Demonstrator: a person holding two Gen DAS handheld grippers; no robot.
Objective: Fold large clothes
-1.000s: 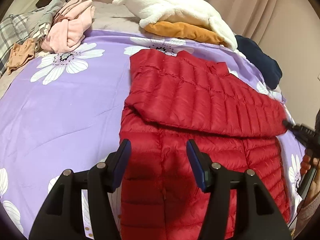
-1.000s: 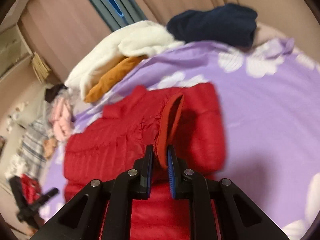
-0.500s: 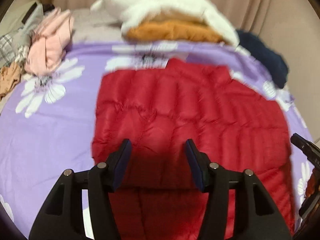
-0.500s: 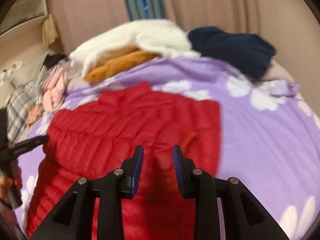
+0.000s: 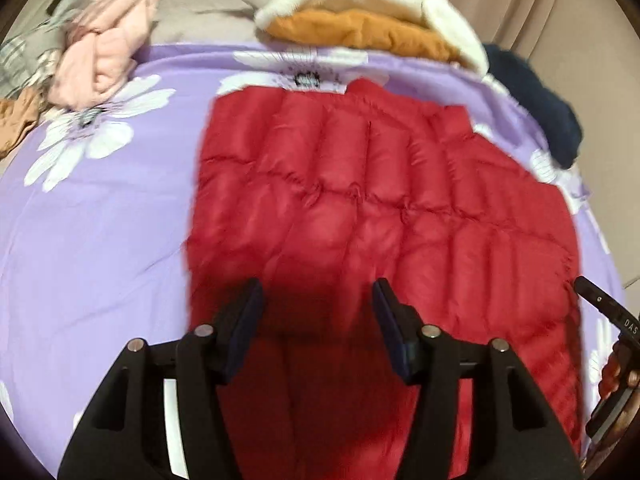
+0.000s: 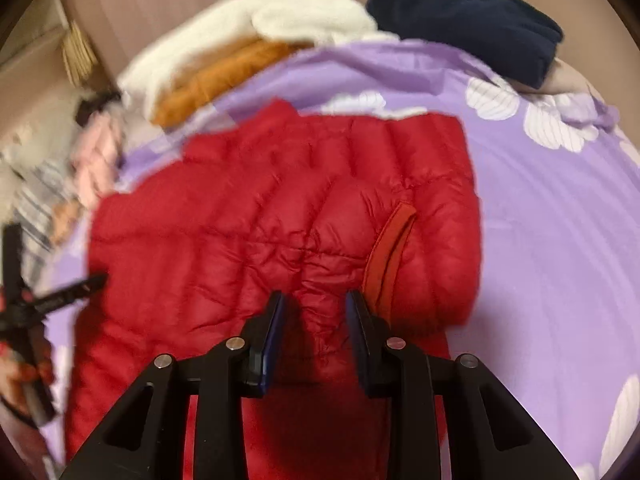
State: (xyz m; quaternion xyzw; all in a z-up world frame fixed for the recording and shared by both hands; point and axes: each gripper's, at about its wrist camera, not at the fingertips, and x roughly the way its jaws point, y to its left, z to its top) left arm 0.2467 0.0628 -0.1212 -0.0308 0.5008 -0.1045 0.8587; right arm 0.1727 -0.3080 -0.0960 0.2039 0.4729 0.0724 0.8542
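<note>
A red quilted puffer jacket (image 5: 360, 200) lies flat on the purple flowered bedspread (image 5: 100, 220), sleeves folded across its body. It also shows in the right wrist view (image 6: 260, 220), where a sleeve cuff (image 6: 390, 256) lies on top at the right. My left gripper (image 5: 318, 304) is open and empty over the jacket's lower left part. My right gripper (image 6: 314, 318) is open and empty just above the jacket, left of the cuff. The right gripper's tip shows at the left view's right edge (image 5: 604, 308); the left gripper shows at the right view's left edge (image 6: 60, 296).
At the bed's far side lie a white fleece over an orange garment (image 5: 360, 28), a navy garment (image 5: 536, 100) at the right, and pink (image 5: 100, 56) and plaid clothes at the left. Curtains hang behind the bed.
The right gripper let go of the sleeve cuff and opened; the sleeve now lies across the jacket. Both grippers moved in closer over the jacket.
</note>
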